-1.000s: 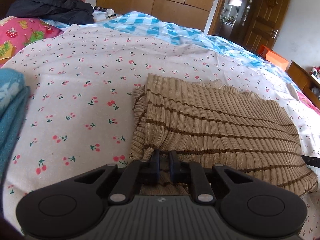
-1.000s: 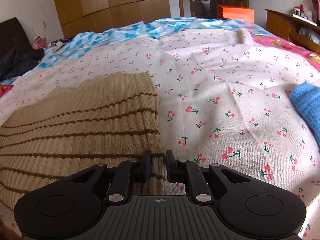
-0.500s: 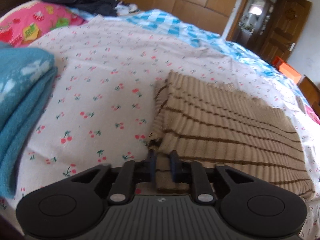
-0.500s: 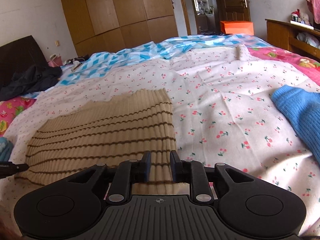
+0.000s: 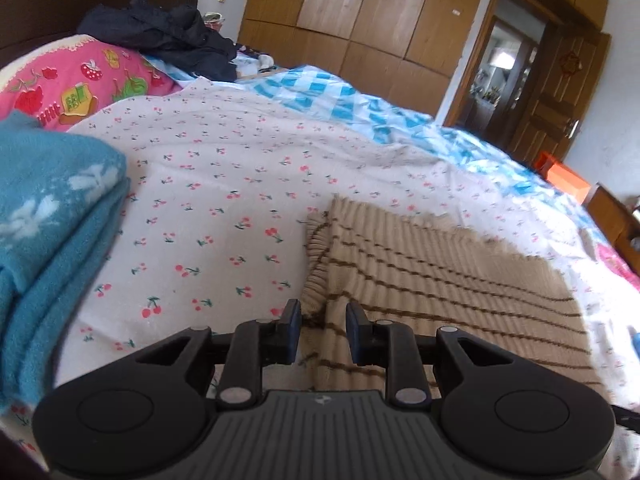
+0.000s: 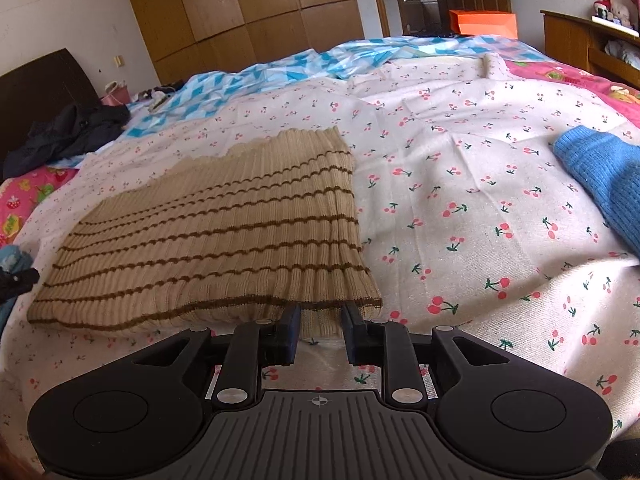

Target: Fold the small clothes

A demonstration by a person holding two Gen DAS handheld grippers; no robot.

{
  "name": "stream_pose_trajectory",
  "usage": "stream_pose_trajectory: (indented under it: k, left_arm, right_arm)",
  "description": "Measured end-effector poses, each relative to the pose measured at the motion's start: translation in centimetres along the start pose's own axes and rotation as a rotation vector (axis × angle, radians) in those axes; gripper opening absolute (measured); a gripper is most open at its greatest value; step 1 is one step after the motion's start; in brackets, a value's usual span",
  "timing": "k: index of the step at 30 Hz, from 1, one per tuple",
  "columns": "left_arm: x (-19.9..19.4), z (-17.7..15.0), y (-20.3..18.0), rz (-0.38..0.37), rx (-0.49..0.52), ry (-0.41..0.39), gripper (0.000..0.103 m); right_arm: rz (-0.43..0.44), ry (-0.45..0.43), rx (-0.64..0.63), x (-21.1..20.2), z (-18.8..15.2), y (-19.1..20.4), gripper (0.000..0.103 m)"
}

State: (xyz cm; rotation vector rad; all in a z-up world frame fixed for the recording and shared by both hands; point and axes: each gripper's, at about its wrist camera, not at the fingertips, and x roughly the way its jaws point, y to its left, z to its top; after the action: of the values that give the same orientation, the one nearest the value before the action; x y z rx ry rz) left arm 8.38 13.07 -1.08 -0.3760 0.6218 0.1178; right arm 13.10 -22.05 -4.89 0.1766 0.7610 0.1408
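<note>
Your folded tan striped sweater (image 6: 216,236) lies flat on the cherry-print sheet (image 6: 480,184). Your left gripper (image 5: 323,322) and right gripper (image 6: 320,322) have both let go since a second ago: jaws apart, pads clear of the knit, its near edge between them.

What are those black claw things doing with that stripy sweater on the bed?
A person is folding clothes with two hand-held grippers. The tan striped sweater lies folded flat on the cherry-print sheet. The left gripper and right gripper sit at its near corners with jaws apart, not pinching it. A folded blue towel and a blue sweater lie off to the sides.
</note>
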Motion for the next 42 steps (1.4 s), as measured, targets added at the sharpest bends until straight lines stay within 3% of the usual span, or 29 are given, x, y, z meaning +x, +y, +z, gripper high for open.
stream_pose_trajectory:
  k: [5, 8, 11, 17, 23, 29, 34, 38, 40, 42]
  left_arm:
    - [-1.1, -1.0, -1.4, -0.134, 0.038, 0.053, 0.032]
    - [-0.8, -1.8, -2.6, -0.159, 0.084, 0.113, 0.033]
    - [0.2, -2.3, -3.2, -0.117, 0.116, 0.160, 0.034]
    - [1.6, -2.4, -1.6, -0.061, 0.026, 0.205, 0.034]
    - [1.6, -2.2, -1.0, -0.063, -0.005, 0.202, 0.034]
    - [1.5, -2.0, -0.6, -0.076, -0.030, 0.201, 0.034]
    - [2.0, -2.2, -1.1, -0.055, 0.009, 0.220, 0.034]
    - [1.9, -2.2, -1.1, -0.059, 0.009, 0.220, 0.034]
    - [2.0, -2.1, -1.0, -0.062, -0.002, 0.223, 0.034]
    - [2.0, -2.2, -1.0, -0.061, -0.002, 0.224, 0.034]
  right_arm:
    - [0.010, -0.007, 0.005, -0.3, -0.2, -0.5, 0.023]
    - [0.005, -0.005, -0.021, -0.5, -0.3, -0.4, 0.024]
    - [-0.011, 0.011, -0.070, -0.5, -0.5, 0.0, 0.034]
    - [-0.072, 0.042, -0.102, 0.4, -0.6, -0.3, 0.033]
    - [-0.040, 0.076, -0.136, 0.7, 0.1, -0.2, 0.007]
    - [-0.110, -0.015, -0.297, -2.0, 2.0, 0.5, 0.000]
    - [-0.179, 0.087, -0.276, 0.1, 1.0, -1.0, 0.000]
    - [-0.117, -0.007, -0.196, -2.6, 1.7, -0.5, 0.000]
    - [-0.061, -0.050, -0.192, -3.3, 2.2, 0.5, 0.005]
    - [-0.038, -0.050, -0.208, -2.6, 2.5, 1.6, 0.007]
